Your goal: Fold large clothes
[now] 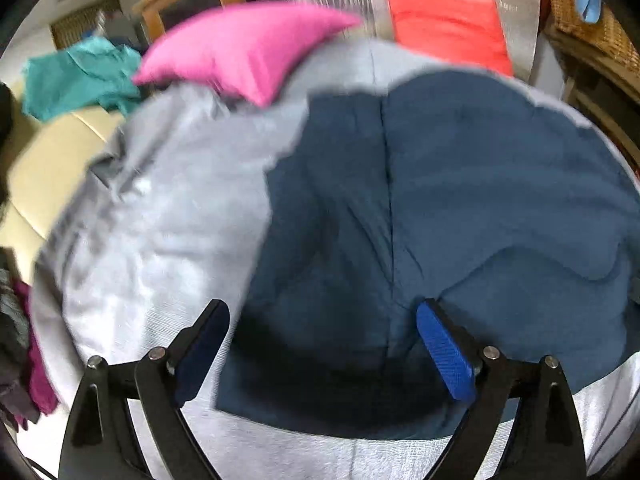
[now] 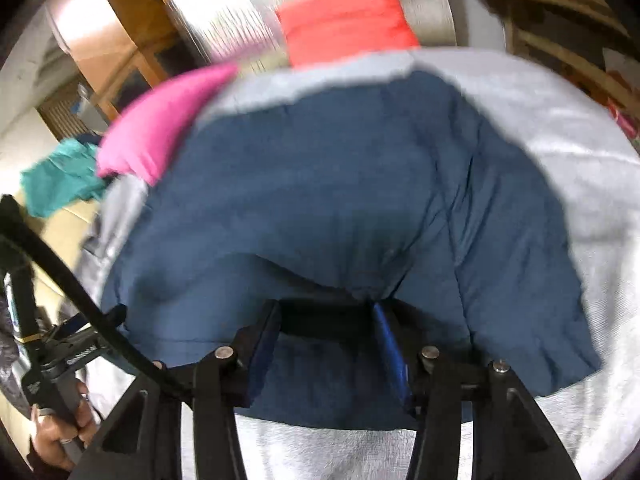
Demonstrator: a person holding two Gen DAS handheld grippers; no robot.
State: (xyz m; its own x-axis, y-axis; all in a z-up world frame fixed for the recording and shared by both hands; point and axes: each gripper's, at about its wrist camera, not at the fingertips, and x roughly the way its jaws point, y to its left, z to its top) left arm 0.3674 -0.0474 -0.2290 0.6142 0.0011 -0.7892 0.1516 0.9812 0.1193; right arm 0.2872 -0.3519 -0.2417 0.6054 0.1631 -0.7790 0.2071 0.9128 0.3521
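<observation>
both views are smeared by motion blur, so fine detail on the cloth is lost for me. the blue garment point(image 1: 460, 200) lies spread on a grey sheet point(image 1: 168, 216) that covers the work surface; its near hem sits just in front of my grippers and its far edge reaches toward the pillows. a seam runs down its middle from far to near, so i read its long axis as running away from me, though i cannot tell which end is the top or what kind of garment it is.

my left gripper point(image 1: 322, 344) hangs over the near left part of the garment with its jaws spread wide, nothing between them. my right gripper point(image 2: 326, 344) has its jaws partly closed around a raised fold near the hem; the cloth bunches at the right finger, but blur keeps me from telling whether the pads press it.

the left view shows more of the teal cloth point(image 1: 80, 76), a cream surface at far left and dark and magenta clothes at the near left edge. only the right view shows a hand point(image 2: 60, 428) gripping the left handle. the pink pillow point(image 1: 244, 48) and red pillow point(image 1: 448, 28) lie at the far side.
</observation>
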